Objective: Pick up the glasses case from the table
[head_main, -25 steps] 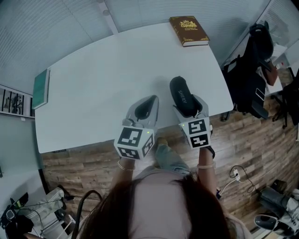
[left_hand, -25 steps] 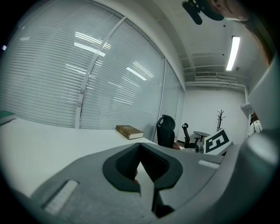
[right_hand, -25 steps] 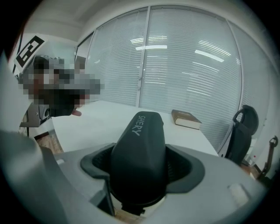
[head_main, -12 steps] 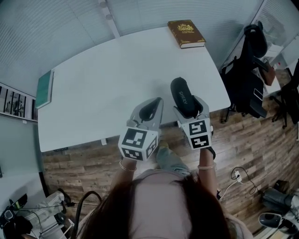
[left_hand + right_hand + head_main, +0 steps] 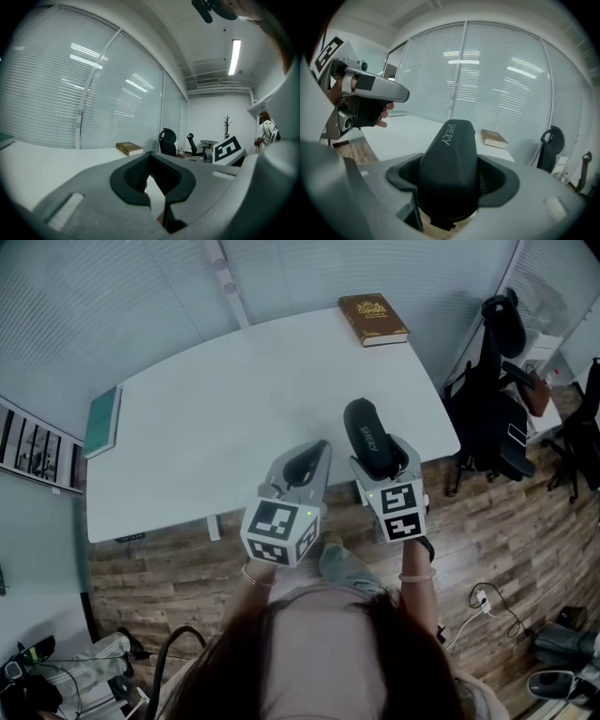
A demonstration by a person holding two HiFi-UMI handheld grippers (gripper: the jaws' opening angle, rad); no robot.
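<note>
The black glasses case (image 5: 368,437) is held above the near edge of the white table (image 5: 216,418), clear of its surface. My right gripper (image 5: 379,459) is shut on it. In the right gripper view the case (image 5: 449,178) fills the space between the jaws of that gripper (image 5: 450,190), its printed end pointing away. My left gripper (image 5: 302,463) hovers just left of the case, shut with nothing in it. In the left gripper view its dark pads (image 5: 136,180) stand close together.
A brown book (image 5: 373,319) lies at the table's far right corner, and a green book (image 5: 103,421) at the left edge. A black office chair (image 5: 492,418) with bags stands right of the table. Wooden floor lies below me, with cables.
The view has pulled back a little from the table. Both grippers keep their pose, and the case stays in the right one.
</note>
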